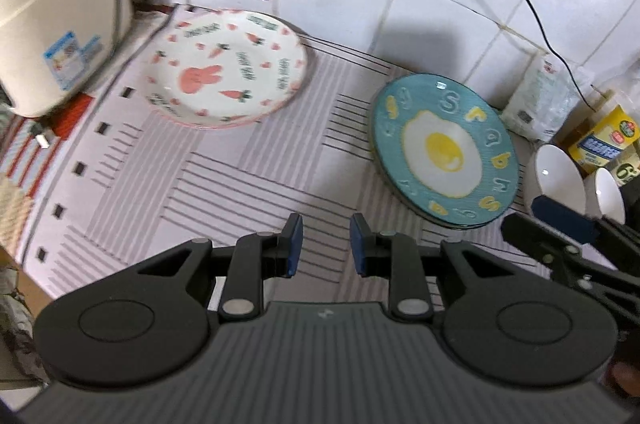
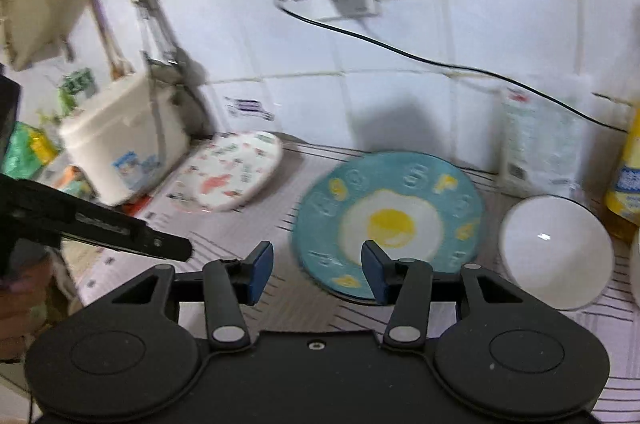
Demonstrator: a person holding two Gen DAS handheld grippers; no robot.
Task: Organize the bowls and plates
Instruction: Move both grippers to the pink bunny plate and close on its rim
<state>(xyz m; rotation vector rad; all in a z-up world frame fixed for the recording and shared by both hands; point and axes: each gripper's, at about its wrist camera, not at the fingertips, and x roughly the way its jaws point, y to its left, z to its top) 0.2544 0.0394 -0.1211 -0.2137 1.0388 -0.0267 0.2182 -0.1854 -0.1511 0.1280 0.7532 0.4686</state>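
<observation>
Right tongs (image 2: 317, 274) spread and empty, egg plate (image 2: 388, 222) just ahead at 12–1 o'clock; left tongs (image 1: 326, 248) narrow, empty, plate at 2, farther.

Two plates lie on the bench: one white rabbit plate (image 1: 226, 69) and one teal egg plate (image 1: 444, 151), which seems to top a stack. Two white bowls (image 1: 558, 179) stand beside it. One cream appliance (image 1: 60, 7) stands left.
</observation>
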